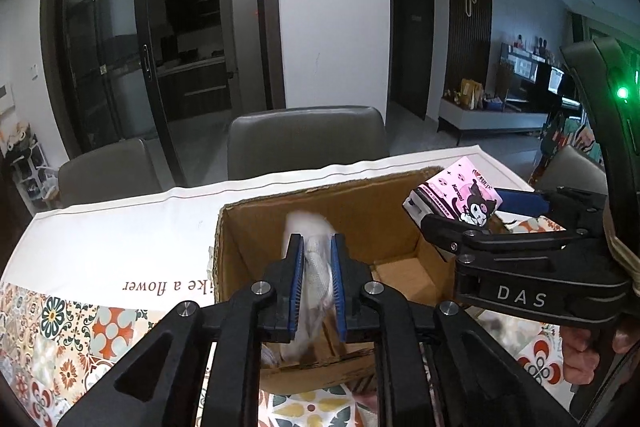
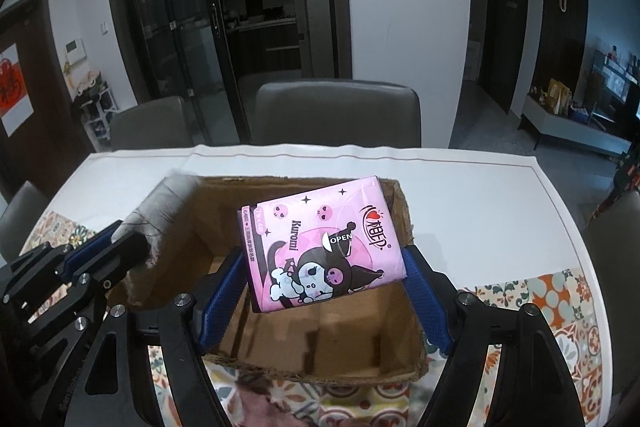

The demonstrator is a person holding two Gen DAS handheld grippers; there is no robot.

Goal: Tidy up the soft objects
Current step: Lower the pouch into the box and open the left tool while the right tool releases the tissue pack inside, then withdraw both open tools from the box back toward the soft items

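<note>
Over the cardboard box [image 2: 320,339] on the table [image 2: 480,203], the right gripper [image 2: 324,291] clamps a pink tissue pack [image 2: 320,247]. The left gripper [image 1: 316,263] has a white cloth [image 1: 314,255] between its narrow jaws; whether they press it, I cannot tell.

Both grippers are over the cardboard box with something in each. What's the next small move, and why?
Probably let the white cloth drop: the left gripper holds it above the open cardboard box, and it looks blurred there, so opening those jaws wider should land it inside. The right gripper holds the pink tissue pack over the same box and could release next.
</note>
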